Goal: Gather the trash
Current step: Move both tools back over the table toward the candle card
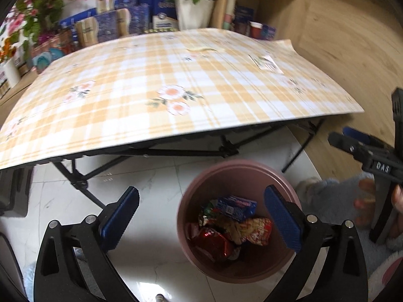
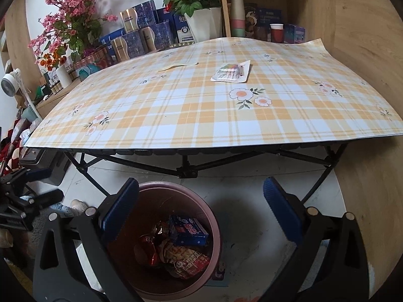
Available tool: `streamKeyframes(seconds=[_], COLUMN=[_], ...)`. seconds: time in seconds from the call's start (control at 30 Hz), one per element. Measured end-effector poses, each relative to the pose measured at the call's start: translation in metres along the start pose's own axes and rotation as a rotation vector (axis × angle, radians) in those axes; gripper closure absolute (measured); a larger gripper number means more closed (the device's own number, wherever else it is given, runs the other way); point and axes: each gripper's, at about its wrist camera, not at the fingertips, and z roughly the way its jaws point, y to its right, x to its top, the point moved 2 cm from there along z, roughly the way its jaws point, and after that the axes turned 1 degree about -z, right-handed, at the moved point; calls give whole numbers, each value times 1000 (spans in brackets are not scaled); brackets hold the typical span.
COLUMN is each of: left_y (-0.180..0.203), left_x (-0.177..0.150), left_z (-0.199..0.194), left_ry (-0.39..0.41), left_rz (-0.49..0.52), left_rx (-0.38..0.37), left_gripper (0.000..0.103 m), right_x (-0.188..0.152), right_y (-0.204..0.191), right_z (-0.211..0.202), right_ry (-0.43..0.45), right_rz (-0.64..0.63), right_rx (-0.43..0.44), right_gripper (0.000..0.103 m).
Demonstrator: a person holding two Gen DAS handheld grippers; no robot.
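Folding table [image 2: 201, 115] under plaid cloth, upper half of both views; white tiled floor below. Pink bin [image 1: 191, 216] at lower centre of left view, lower left of right view, holding blue carton [image 2: 187, 231], red foil [image 1: 214, 241] and printed wrappers [image 2: 189, 261]; lowest layers hard to make out. On cloth, upper centre: flat packet [image 2: 231, 71] and pale strip [image 2: 177, 66], blurred in left view. Left gripper [image 1: 201, 219] spread wide, empty. Right gripper [image 2: 201, 216] likewise wide, empty; seen partly cut off at right edge of left view.
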Motion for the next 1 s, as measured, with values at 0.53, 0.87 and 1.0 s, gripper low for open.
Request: streamKeyframes(seconds=[0.53, 0.87, 1.0], left_y=[-34, -41, -55], left_x=[13, 27, 38], left_z=[-20, -27, -28], left_ry=[137, 192, 195], left_rz=[-88, -58, -95], left_rx=[79, 61, 68], left_gripper=[6, 6, 6], right_x=[2, 31, 59], right_y=[6, 26, 36], right_z=[6, 10, 23], right_ry=[-26, -45, -52], right_rz=[32, 66, 47], right_rx=[21, -23, -45], right_gripper=[6, 6, 6])
